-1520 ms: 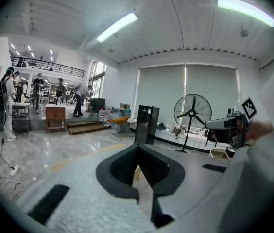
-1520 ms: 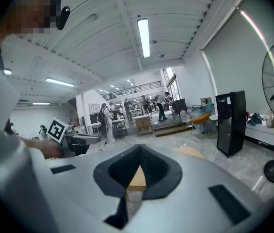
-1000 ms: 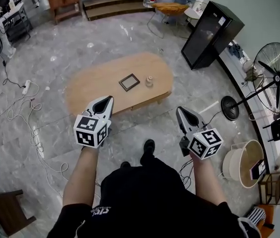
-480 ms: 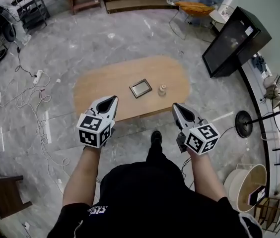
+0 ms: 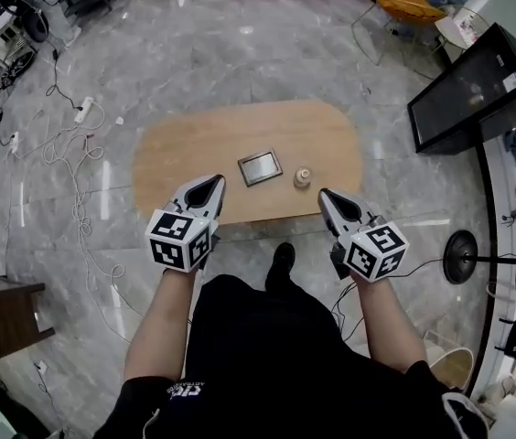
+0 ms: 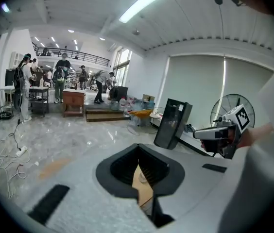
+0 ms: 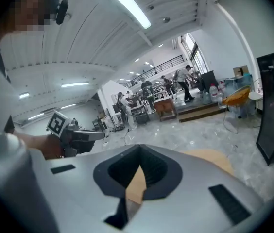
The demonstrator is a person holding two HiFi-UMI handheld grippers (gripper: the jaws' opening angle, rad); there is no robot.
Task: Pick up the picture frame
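Walking up has brought the whole scene closer: the wooden table (image 5: 185,144) sits bigger and more square-on in the head view than a second ago, and the far end of the room has slid out of the top of the shot. The picture frame (image 5: 260,166) hasn't budged. It's still lying flat near the middle of the table, with a small round ornament (image 5: 303,177) just beside it on the right. The left gripper (image 5: 214,182) and right gripper (image 5: 323,193) are both held out over the table's near edge, either side of the frame but well short of it. Each has its jaws pressed together with nothing between them. So I'd say this is still the approach, and whichever one goes for the frame has to open up first.
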